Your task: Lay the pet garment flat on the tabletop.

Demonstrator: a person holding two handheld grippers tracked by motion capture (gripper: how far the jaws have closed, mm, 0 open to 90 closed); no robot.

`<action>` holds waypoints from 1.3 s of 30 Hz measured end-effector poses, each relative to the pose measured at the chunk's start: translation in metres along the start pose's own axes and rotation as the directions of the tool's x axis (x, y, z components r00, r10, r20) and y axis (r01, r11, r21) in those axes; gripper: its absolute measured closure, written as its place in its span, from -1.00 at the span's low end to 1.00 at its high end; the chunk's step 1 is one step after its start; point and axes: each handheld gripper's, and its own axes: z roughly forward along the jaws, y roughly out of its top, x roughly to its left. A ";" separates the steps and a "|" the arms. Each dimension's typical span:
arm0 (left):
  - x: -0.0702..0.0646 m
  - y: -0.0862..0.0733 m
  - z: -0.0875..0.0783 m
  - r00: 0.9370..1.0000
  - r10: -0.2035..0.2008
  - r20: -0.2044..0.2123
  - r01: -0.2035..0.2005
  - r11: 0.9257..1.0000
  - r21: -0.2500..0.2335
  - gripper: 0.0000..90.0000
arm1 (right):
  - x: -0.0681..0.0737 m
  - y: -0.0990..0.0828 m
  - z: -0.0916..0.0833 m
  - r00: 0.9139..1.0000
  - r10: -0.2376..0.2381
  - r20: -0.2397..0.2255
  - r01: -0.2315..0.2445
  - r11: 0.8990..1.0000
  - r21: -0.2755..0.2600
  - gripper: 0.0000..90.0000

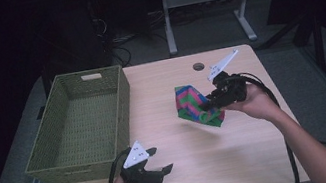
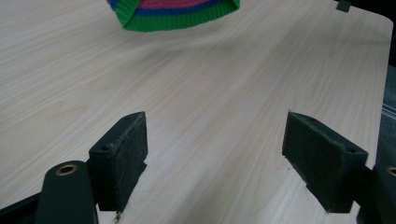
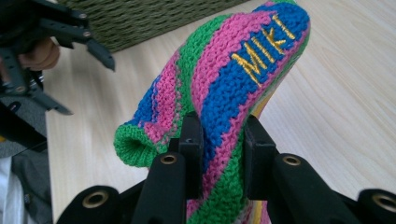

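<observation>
The knitted hat I'm holding is striped in green, pink and blue, with "MIKI" stitched in yellow on a blue band. It hangs folded and bunched, right of centre in the high view, its green ribbed rim drooping towards the tabletop.

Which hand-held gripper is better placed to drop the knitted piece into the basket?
Right: the right hand-held gripper already pinches the knitted piece. The left hand-held gripper is open, beside the basket.

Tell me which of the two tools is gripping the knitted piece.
The right tool, raised above the table, pinches the striped knit; the left tool stands open with nothing between its jaws.
</observation>
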 end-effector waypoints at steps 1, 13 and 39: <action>0.000 0.000 0.000 1.000 -0.002 0.001 0.002 1.000 -0.001 -0.51 | 0.003 0.000 -0.002 1.000 -0.005 0.000 0.005 1.000 -0.001 0.63; 0.000 0.000 0.000 1.000 0.000 -0.005 0.000 1.000 0.001 -0.52 | 0.032 -0.005 -0.030 0.997 -0.062 -0.036 0.060 0.998 -0.033 0.63; 0.001 -0.002 -0.004 1.000 -0.005 -0.018 0.005 1.000 0.004 -0.52 | 0.111 -0.033 -0.030 0.961 -0.211 -0.180 0.204 0.977 -0.054 0.62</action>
